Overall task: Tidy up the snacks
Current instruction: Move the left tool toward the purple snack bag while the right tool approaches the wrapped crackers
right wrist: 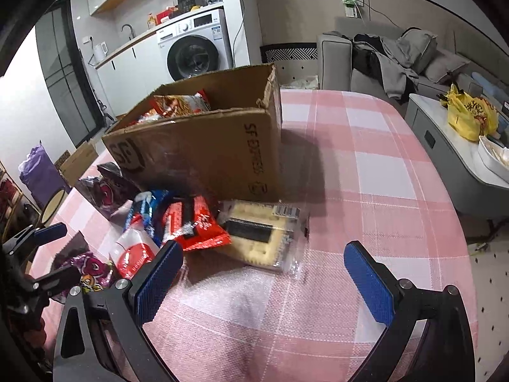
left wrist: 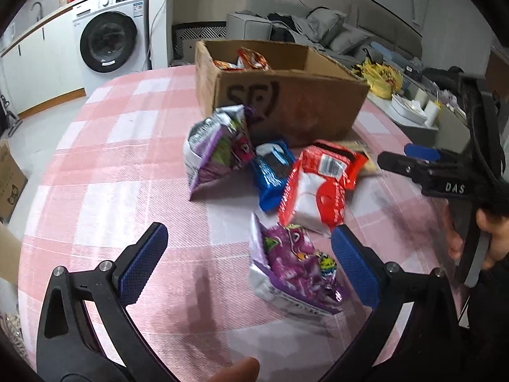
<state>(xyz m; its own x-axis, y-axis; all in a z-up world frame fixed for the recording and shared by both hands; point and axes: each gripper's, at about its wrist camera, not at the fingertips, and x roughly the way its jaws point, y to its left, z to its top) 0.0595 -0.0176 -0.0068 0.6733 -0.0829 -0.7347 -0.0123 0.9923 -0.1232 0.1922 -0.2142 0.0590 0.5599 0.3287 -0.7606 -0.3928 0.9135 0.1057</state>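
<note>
A cardboard box [left wrist: 286, 102] stands on the pink checked table [left wrist: 111, 159] with red snack bags [left wrist: 251, 59] inside. In front of it lie a purple bag [left wrist: 219, 146], a blue packet [left wrist: 272, 172], a red and white bag [left wrist: 318, 184] and a nearer purple bag [left wrist: 296, 270]. My left gripper [left wrist: 249, 262] is open, the near purple bag between its pads. My right gripper [right wrist: 262, 281] is open and empty, just short of a clear biscuit pack [right wrist: 257, 232]. The box [right wrist: 203, 156] and the red bag [right wrist: 194, 222] also show in the right wrist view.
A washing machine [left wrist: 111, 31] and counter stand at the back left. A sofa with clothes [left wrist: 318, 28] is behind the table. A side cabinet with a yellow bag [right wrist: 470, 117] stands to the right. A cardboard box [left wrist: 9, 181] sits on the floor at the left.
</note>
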